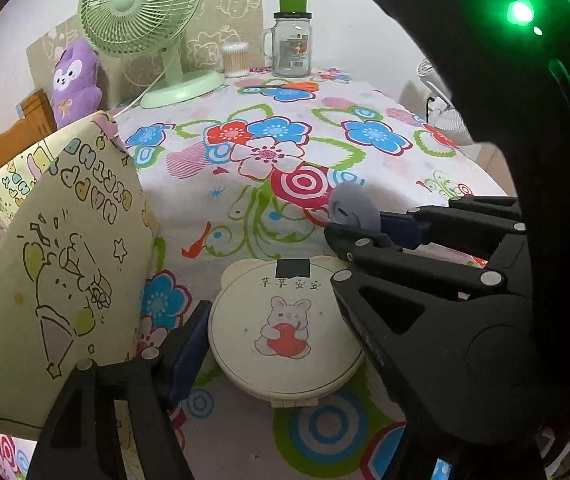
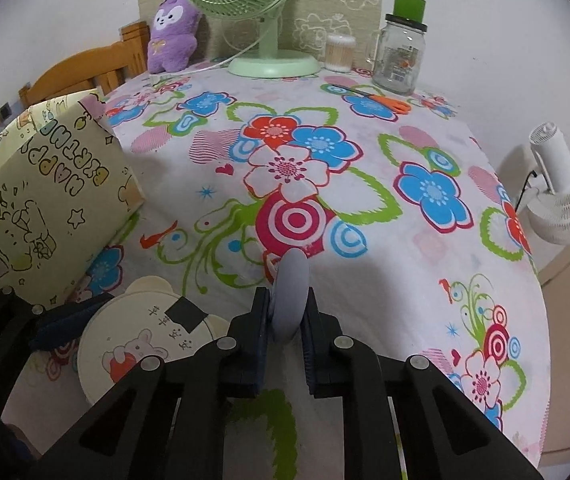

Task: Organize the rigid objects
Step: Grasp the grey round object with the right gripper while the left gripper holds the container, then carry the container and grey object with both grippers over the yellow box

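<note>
A round cream case (image 1: 285,332) with bear ears and a rabbit picture lies flat on the flowered tablecloth (image 1: 269,152). My left gripper (image 1: 273,300) straddles it, with the blue pad of one finger (image 1: 189,344) against its left edge and the other finger over its right edge. In the right wrist view the same case (image 2: 137,344) sits at lower left. My right gripper (image 2: 287,320) is shut on a thin grey disc (image 2: 291,292) held on edge just above the cloth. From the left wrist view that disc (image 1: 355,206) shows in the right gripper (image 1: 365,222) just beyond the case.
A yellow birthday gift box (image 2: 45,184) leans at the left, close to the case. At the back stand a green fan (image 2: 261,8), a purple plush (image 2: 173,32), a swab box (image 2: 340,53) and a glass jar (image 2: 401,56), with orange scissors (image 2: 385,102) nearby. A white fan (image 2: 565,192) stands off the table's right edge.
</note>
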Action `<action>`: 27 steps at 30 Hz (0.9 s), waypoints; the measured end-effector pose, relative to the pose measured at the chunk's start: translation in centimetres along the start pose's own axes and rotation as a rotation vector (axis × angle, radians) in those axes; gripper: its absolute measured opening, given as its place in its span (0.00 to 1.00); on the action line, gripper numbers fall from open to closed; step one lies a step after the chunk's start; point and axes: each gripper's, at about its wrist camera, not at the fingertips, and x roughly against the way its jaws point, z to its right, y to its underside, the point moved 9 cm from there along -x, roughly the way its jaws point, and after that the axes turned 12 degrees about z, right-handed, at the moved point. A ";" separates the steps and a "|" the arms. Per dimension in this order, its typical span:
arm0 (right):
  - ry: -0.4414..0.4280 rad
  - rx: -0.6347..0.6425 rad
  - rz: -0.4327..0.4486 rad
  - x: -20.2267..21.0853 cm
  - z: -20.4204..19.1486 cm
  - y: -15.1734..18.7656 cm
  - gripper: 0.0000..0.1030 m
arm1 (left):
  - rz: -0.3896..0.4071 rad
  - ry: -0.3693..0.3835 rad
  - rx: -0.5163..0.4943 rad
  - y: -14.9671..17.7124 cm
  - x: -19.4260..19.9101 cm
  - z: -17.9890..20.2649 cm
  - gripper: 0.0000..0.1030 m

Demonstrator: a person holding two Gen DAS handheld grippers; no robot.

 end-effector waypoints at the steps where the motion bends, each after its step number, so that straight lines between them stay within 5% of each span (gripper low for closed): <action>1: 0.007 -0.003 0.002 0.1 0.1 0.0 0.16 | 0.001 0.001 -0.003 0.0 0.0 0.1 0.74; 27: 0.095 -0.093 0.076 5.4 2.6 0.0 0.16 | -0.006 0.041 0.009 -0.6 1.9 1.5 0.74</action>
